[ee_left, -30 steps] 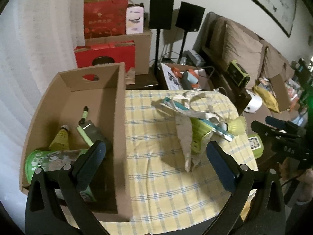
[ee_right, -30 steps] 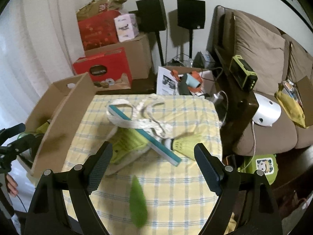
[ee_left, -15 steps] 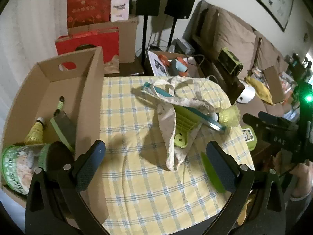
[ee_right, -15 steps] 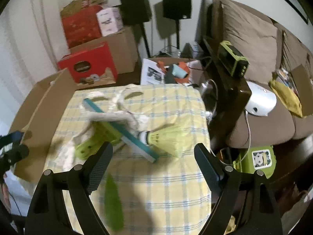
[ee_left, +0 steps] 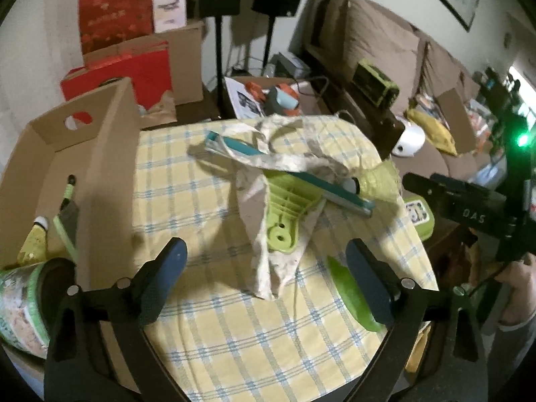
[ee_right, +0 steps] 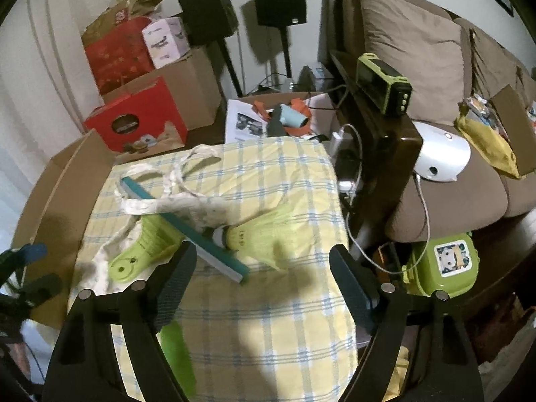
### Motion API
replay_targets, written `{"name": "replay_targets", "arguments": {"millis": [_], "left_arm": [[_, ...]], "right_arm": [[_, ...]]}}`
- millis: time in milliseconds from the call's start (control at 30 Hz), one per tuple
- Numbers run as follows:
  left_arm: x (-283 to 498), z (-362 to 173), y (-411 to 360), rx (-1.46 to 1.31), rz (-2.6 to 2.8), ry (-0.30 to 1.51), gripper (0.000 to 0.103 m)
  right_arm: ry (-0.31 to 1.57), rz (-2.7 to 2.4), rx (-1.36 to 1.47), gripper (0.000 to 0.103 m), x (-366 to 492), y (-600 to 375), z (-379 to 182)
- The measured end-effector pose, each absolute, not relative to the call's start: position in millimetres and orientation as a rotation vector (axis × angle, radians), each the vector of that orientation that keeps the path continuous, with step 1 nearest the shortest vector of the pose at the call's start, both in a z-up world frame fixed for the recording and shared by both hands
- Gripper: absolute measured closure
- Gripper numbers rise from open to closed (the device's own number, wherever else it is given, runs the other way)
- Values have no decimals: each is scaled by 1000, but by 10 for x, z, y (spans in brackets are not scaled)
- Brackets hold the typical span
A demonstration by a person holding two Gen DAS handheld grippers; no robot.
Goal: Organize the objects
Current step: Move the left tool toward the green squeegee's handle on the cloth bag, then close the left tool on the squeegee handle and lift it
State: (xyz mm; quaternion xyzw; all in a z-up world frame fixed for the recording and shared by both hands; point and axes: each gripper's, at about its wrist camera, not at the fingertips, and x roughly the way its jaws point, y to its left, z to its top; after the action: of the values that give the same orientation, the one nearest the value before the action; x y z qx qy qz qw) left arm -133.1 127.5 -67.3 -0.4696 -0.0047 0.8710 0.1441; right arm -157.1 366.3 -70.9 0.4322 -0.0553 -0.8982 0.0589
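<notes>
The left gripper (ee_left: 264, 264) hangs over the desk (ee_left: 234, 335), which is covered in a yellow cloth with blue checks; its fingers (ee_left: 164, 276) stand wide apart with nothing gripped, and have just been closing a little; below and ahead of the gap lies a crumpled off-white cloth bag with long handles (ee_left: 264, 264), wrapped loosely around a lime-green plastic bracket with round holes (ee_left: 284, 214); a long teal flat strip (ee_left: 291, 177) lies across the bag and bracket, and its far end meets a yellow-green feathered shuttlecock (ee_left: 375, 181) near the desk's right edge; a bright green leaf-shaped piece (ee_left: 348, 294) lies just beside the right finger; to the left stands an open brown cardboard box with a round handle hole (ee_left: 104, 154), holding a round green-rimmed tin (ee_left: 20, 305), another shuttlecock and a few slim items that are too small to tell apart.

The right gripper (ee_right: 261, 274) also hangs over the desk with its fingers (ee_right: 177, 278) spread and empty, having just been closing slightly; the teal strip's near end and the shuttlecock lie just beyond the gap.
</notes>
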Motion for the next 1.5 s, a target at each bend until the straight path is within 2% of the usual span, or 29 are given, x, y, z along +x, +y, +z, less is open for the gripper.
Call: {"name": "replay_targets", "arguments": {"millis": [133, 300, 433, 567, 600, 667, 700, 1167, 1333, 1500], "left_arm": [[-1388, -810, 1336, -1409, 2506, 6, 17], [-1350, -867, 1365, -1395, 2498, 19, 17], [-1282, -802, 1433, -1352, 2492, 41, 26], [-1286, -759, 1555, -1327, 2452, 71, 28], [-1313, -765, 1608, -1329, 2431, 83, 31], [-1374, -795, 1673, -1341, 2395, 81, 44], [-1421, -824, 1719, -1355, 2371, 75, 45], [-1941, -1271, 1945, -1545, 2336, 188, 46], [-2027, -1273, 1814, -1579, 2332, 110, 44], [-2078, -1376, 1810, -1639, 2315, 161, 44]], "right_arm": [[-181, -2677, 1297, 23, -1576, 3569, -702], [-157, -2641, 1302, 28, -1605, 3467, -725], [-150, -2618, 1315, 33, -1634, 3411, -770], [-202, -2609, 1320, 33, -1639, 3435, -809], [-221, -2608, 1320, 33, -1638, 3452, -812], [-249, -2613, 1319, 33, -1629, 3499, -811], [-254, -2617, 1318, 33, -1622, 3516, -806], [-249, -2629, 1343, 33, -1560, 3648, -827], [-253, -2619, 1351, 33, -1563, 3644, -870], [-264, -2609, 1359, 33, -1564, 3640, -907]]}}
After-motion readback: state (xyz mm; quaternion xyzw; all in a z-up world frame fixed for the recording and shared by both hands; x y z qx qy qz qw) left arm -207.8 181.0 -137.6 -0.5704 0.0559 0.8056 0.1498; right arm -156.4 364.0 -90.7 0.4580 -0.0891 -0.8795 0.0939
